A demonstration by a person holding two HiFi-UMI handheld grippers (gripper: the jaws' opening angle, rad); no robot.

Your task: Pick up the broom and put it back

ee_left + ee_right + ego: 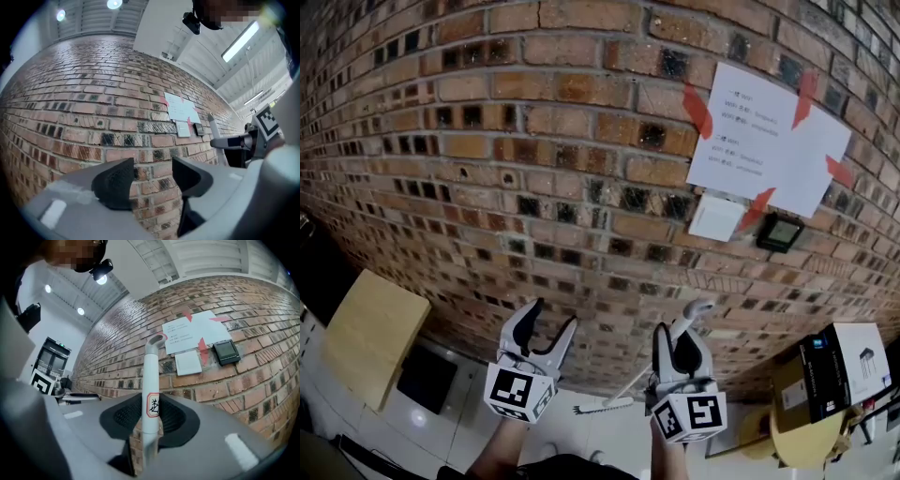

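The broom's white handle [151, 376], with a hooked top and a small red-edged label, stands upright between the pads of my right gripper [151, 416], which is shut on it. In the head view the handle top [700, 308] pokes above the right gripper [680, 336]. A thin shaft slants down to the broom's head [602, 407] near the floor. My left gripper [553, 317] is raised beside it, facing the brick wall [534, 141]. In its own view the left gripper [153, 176] has a gap between the pads and only brick shows through it.
White paper sheets [769, 141] are taped to the wall with red tape, above a white plate [715, 217] and a small black device [779, 232]. A wooden board [370, 333] lies at lower left. A black-and-white box [844, 366] sits on a round stool [802, 433] at lower right.
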